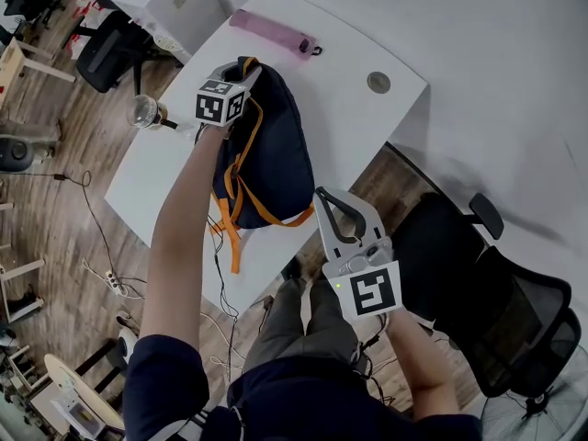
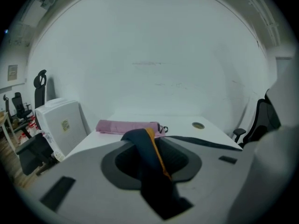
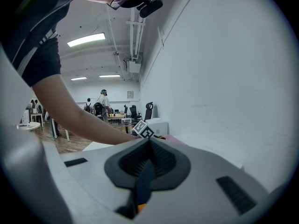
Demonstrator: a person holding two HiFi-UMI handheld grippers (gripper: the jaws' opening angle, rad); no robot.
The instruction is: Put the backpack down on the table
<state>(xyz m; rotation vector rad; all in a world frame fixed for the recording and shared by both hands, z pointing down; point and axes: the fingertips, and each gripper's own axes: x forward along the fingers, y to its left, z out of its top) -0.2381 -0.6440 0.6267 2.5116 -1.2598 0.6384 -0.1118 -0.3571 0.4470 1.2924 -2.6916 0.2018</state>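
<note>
Dark blue cloth backpack (image 1: 271, 145) sits on the white table (image 1: 340, 108). My left gripper (image 1: 241, 65) is open round its handle (image 2: 152, 162). My right gripper (image 1: 322, 194) pinches a blue strap (image 3: 144, 181). I let go softly.

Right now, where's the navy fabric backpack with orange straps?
Head view: the backpack lies on the white table, left of centre, left gripper at its top end, pink rolled pouch beyond it.

No words or numbers can be read. The sticker (image 2: 65, 125) on the white box (image 2: 50, 118) at left and the wall notice (image 2: 12, 72) at upper left are too small.
</note>
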